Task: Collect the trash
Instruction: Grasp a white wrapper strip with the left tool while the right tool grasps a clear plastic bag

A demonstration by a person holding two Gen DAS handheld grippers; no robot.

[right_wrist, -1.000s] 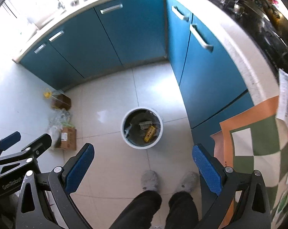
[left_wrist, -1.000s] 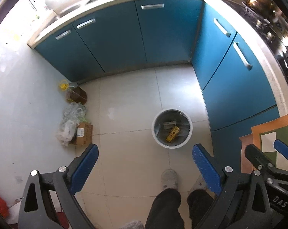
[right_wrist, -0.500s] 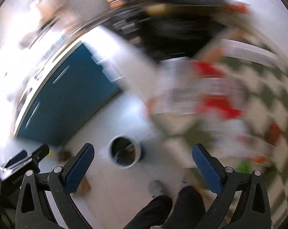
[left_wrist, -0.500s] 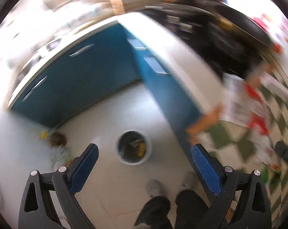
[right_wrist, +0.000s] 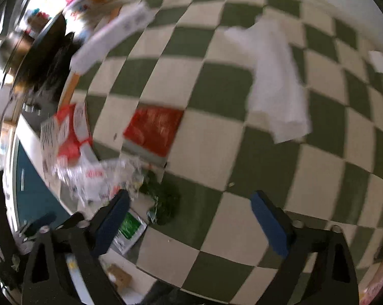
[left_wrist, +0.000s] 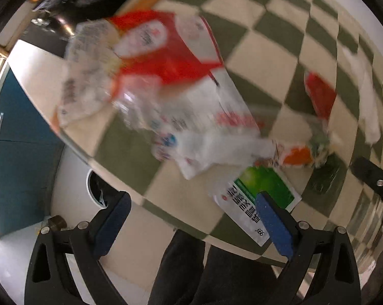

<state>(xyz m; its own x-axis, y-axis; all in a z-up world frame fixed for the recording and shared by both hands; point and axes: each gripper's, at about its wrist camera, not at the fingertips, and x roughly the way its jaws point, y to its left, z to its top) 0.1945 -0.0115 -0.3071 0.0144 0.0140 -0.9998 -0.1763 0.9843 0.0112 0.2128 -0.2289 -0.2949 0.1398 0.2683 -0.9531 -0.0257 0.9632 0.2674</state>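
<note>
Trash lies on a green-and-cream checked tablecloth [left_wrist: 272,58]. A red-and-white wrapper [left_wrist: 163,50], crumpled clear plastic [left_wrist: 150,111], a green-and-white packet [left_wrist: 257,195] and a small red packet [left_wrist: 321,96] show in the left wrist view. My left gripper [left_wrist: 194,223] is open and empty, at the table's near edge, its right finger over the green packet. In the right wrist view a red packet [right_wrist: 153,129], white tissue [right_wrist: 277,81], a dark green bag [right_wrist: 163,203] and crumpled plastic [right_wrist: 100,178] lie on the cloth [right_wrist: 216,84]. My right gripper [right_wrist: 191,221] is open and empty above it.
The white trash bin [left_wrist: 94,190] stands on the floor below the table's edge, beside blue cabinets [left_wrist: 16,152]. A metal pot with a dark lid [right_wrist: 26,50] sits on the counter at the left. The person's legs [left_wrist: 186,267] are by the table.
Both grippers have swung up and right from the floor and bin to the checked table with the trash. Both stay open and empty.
</note>
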